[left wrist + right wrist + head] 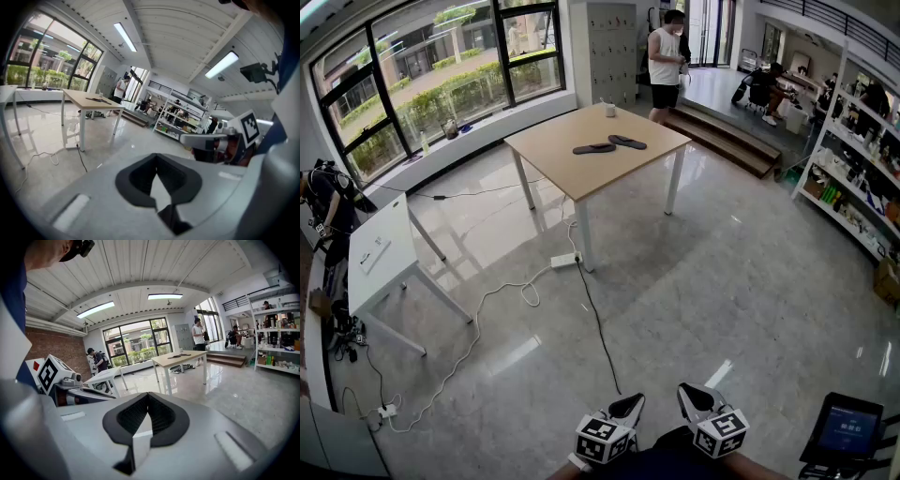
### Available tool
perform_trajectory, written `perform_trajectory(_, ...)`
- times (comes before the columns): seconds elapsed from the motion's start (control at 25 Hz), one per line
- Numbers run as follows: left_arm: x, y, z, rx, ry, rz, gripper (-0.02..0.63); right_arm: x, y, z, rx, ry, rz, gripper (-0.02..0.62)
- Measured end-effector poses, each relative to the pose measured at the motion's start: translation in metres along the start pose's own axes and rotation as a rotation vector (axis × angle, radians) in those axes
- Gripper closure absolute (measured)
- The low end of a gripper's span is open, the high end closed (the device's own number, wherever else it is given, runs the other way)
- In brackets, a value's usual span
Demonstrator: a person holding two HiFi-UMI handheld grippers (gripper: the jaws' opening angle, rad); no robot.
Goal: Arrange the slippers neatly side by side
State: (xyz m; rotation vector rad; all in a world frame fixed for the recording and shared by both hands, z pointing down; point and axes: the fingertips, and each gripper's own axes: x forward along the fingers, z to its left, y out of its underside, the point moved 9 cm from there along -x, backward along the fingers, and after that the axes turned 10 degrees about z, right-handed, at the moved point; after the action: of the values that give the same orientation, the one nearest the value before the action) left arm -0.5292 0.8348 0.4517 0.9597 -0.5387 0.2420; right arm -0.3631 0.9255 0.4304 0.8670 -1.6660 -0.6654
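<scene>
Two dark slippers (609, 145) lie at an angle to each other, toes close, on a wooden table (553, 155) far across the room. They show small on that table in the left gripper view as the slippers (97, 99) and in the right gripper view as the slippers (180, 356). My left gripper (630, 407) and right gripper (692, 397) are held low at the bottom of the head view, side by side, far from the table. Both are shut with nothing between the jaws.
A white power strip (563, 260) and cables (597, 319) trail over the glossy floor between me and the table. A small white desk (380, 253) stands at left, shelves (853, 178) at right. A person (664, 62) stands behind the table. A tablet (848, 431) sits at lower right.
</scene>
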Motion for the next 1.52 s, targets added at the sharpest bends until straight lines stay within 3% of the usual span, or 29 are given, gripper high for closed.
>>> perform_trajectory(0.2, -0.002, -0.006, 0.015, -0.017, -0.014, 0.016, 0.601, 0.018, -0.005, 0.001, 0.021, -0.021, 0.026, 0.584)
perform_trajectory(0.36, 0.004, -0.023, 0.039, -0.055, -0.075, 0.017, 0.601, 0.047, -0.02, -0.014, 0.035, -0.066, 0.036, 0.584)
perform_trajectory(0.56, 0.033, -0.07, 0.056, -0.054, -0.166, 0.007, 0.601, 0.087, -0.066, -0.062, 0.033, -0.135, 0.002, 0.584)
perform_trajectory(0.72, 0.068, -0.122, 0.051, 0.002, -0.21, -0.025, 0.601, 0.103, -0.101, -0.104, 0.009, -0.184, -0.033, 0.584)
perform_trajectory(0.92, 0.119, -0.159, 0.038, 0.057, -0.191, 0.003, 0.601, 0.106, -0.126, -0.162, 0.035, -0.187, -0.066, 0.584)
perform_trajectory(1.08, 0.151, -0.172, 0.033, 0.095, -0.173, 0.025, 0.601, 0.107, -0.124, -0.2, 0.067, -0.162, -0.078, 0.584)
perform_trajectory(1.52, 0.21, -0.209, 0.043, 0.111, -0.113, 0.089, 0.601, 0.115, -0.135, -0.258, 0.146, -0.102, -0.086, 0.584)
